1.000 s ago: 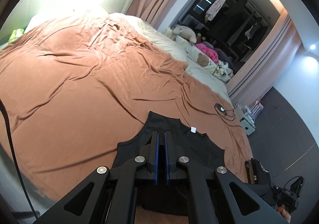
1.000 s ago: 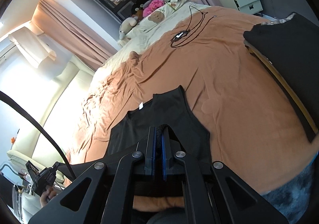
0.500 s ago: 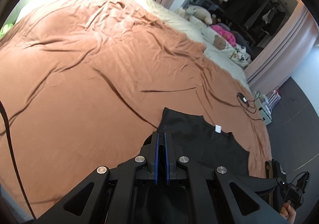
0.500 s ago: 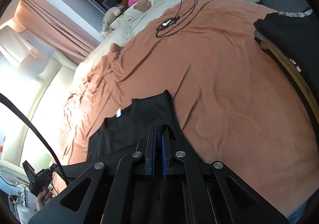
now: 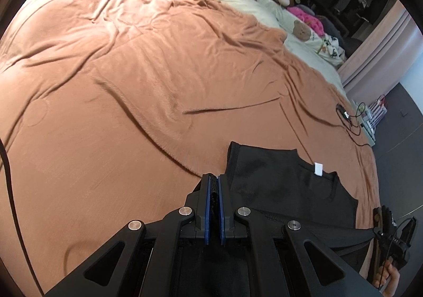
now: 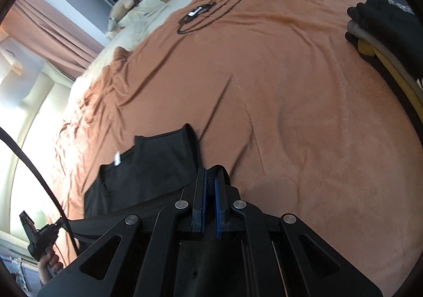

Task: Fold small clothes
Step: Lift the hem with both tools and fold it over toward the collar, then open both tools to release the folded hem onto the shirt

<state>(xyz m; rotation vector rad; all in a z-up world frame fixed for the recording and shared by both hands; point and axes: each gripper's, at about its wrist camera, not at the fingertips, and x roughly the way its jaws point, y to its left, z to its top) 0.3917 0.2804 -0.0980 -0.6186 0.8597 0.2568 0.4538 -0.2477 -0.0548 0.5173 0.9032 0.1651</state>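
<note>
A small black top (image 5: 288, 186) is being laid out on a big bed covered by a brown blanket (image 5: 137, 90). The top lies at the near side of the bed, with its neck and a little white tag (image 5: 318, 168) pointing to the far side. The near part of the top is lifted off the blanket and is held at both ends. A bit of black cloth is pinched by the left gripper (image 5: 214, 178), whose jaws are pressed together on it at the left edge of the top. The right edge is pinched the same way by the right gripper (image 6: 209, 172), and dark cloth can be seen squeezed between its blue pads. The step in hand looks like the spreading of the top flat, before any fold is made; no fold can be seen yet. For the next move, the held edge probably has to be pulled gently until the cloth is smooth, then set down, so that both sides lie even. Care is needed so that the far part is not dragged into wrinkles. A pile of folded clothes (image 6: 383, 40) is seen far to the right, and a black cable (image 6: 211, 8) is lying at the far end of the blanket.
</note>
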